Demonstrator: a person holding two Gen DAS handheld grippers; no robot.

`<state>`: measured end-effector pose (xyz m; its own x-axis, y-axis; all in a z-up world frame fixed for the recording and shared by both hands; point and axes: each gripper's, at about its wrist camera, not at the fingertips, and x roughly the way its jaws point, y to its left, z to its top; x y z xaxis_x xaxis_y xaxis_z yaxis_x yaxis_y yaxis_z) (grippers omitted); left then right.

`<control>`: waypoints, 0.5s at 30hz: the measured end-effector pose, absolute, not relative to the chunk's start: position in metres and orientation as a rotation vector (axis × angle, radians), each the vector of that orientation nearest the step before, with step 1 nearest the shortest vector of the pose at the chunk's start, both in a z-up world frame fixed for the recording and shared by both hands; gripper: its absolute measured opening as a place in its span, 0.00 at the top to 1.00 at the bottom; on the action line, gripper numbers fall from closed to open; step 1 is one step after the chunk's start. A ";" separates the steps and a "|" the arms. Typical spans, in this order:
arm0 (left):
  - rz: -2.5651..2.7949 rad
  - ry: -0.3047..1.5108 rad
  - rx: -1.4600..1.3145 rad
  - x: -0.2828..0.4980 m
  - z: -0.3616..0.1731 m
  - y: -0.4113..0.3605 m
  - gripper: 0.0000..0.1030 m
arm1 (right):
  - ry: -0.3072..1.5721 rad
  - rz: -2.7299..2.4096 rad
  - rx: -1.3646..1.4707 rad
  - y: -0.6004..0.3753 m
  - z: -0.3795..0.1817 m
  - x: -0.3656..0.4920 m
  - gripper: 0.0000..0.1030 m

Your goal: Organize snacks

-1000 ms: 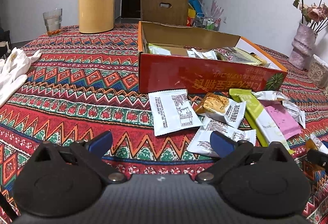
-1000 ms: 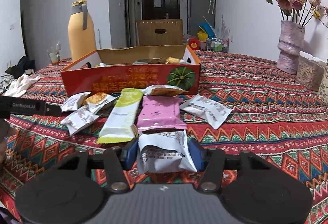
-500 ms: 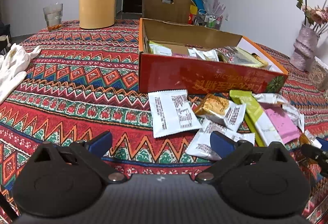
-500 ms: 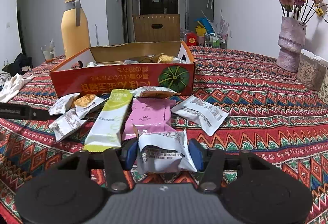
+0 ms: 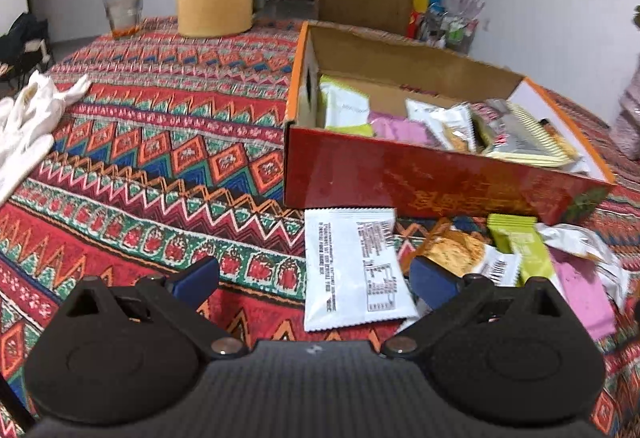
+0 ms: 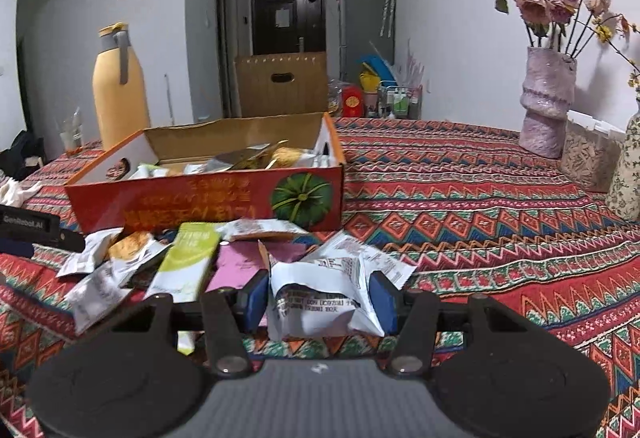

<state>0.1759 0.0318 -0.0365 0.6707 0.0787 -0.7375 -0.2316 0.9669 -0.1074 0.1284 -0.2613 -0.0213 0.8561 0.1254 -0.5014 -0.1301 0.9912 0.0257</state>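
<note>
Crinkly white foil snack packet (image 6: 324,302), small and puffed with air: judged very light, soft, easily crushed, with a slick film that could slide under a loose pinch. Best taken across the middle of the pillow or by the flat crimped end seam, with gentle pressure so the contents do not break. Held right now between the blue pads of the right gripper (image 6: 320,298), fingers roughly half closed and pressing the packet's two sides, packet lifted clear of the patterned red cloth surface (image 6: 480,197). Pointed forward and somewhat downward, toward the red-and-orange open cardboard box (image 6: 208,197) well ahead, with the loose pile lying between: a lime-green bar wrapper (image 6: 188,258), a flat pink packet (image 6: 240,266), more white sachets.

Left gripper (image 5: 312,278) tilted more steeply down over the same cloth, fingers spread wide and empty, nothing pressed between them. Flat white sachet printed with a label (image 5: 354,270) lying on the surface just ahead, between the pads' line and the box's red wall. An orange-pictured biscuit packet (image 5: 456,250) just beside the right-hand pad. Probably the next candidates, likewise light and slippery.
</note>
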 end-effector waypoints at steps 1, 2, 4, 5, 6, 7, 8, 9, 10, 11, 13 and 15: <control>0.183 0.827 -0.205 0.179 -0.039 0.033 0.00 | 0.523 0.125 -0.010 -0.263 -0.022 0.130 0.48; 0.187 0.834 -0.209 0.180 -0.041 0.033 0.00 | 0.521 0.120 -0.006 -0.265 -0.023 0.130 0.48; 0.189 0.842 -0.218 0.183 -0.044 0.034 0.00 | 0.518 0.115 0.003 -0.268 -0.024 0.131 0.48; 0.188 0.841 -0.220 0.183 -0.044 0.034 0.00 | 0.517 0.110 0.001 -0.270 -0.024 0.131 0.48; 0.188 0.837 -0.217 0.183 -0.044 0.034 0.01 | 0.516 0.105 -0.001 -0.271 -0.024 0.132 0.48; 0.188 0.836 -0.215 0.183 -0.045 0.033 0.01 | 0.514 0.099 0.001 -0.272 -0.024 0.132 0.48; 0.189 0.837 -0.209 0.184 -0.046 0.032 0.02 | 0.513 0.094 0.003 -0.274 -0.024 0.132 0.48; 0.191 0.835 -0.201 0.184 -0.046 0.031 0.04 | 0.511 0.091 0.006 -0.275 -0.024 0.133 0.48; 0.190 0.831 -0.197 0.184 -0.046 0.030 0.05 | 0.512 0.091 0.009 -0.275 -0.024 0.133 0.48; 0.186 0.828 -0.195 0.184 -0.046 0.029 0.08 | 0.513 0.092 0.009 -0.275 -0.025 0.133 0.48; 0.177 0.818 -0.185 0.184 -0.045 0.027 0.17 | 0.518 0.095 0.009 -0.273 -0.026 0.134 0.48; 0.165 0.809 -0.164 0.183 -0.044 0.023 0.35 | 0.522 0.098 0.011 -0.272 -0.027 0.134 0.48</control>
<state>0.1826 0.0231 -0.0442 0.6790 0.0839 -0.7294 -0.2091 0.9744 -0.0825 0.1339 -0.2720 -0.0271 0.8624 0.0959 -0.4970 -0.0904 0.9953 0.0353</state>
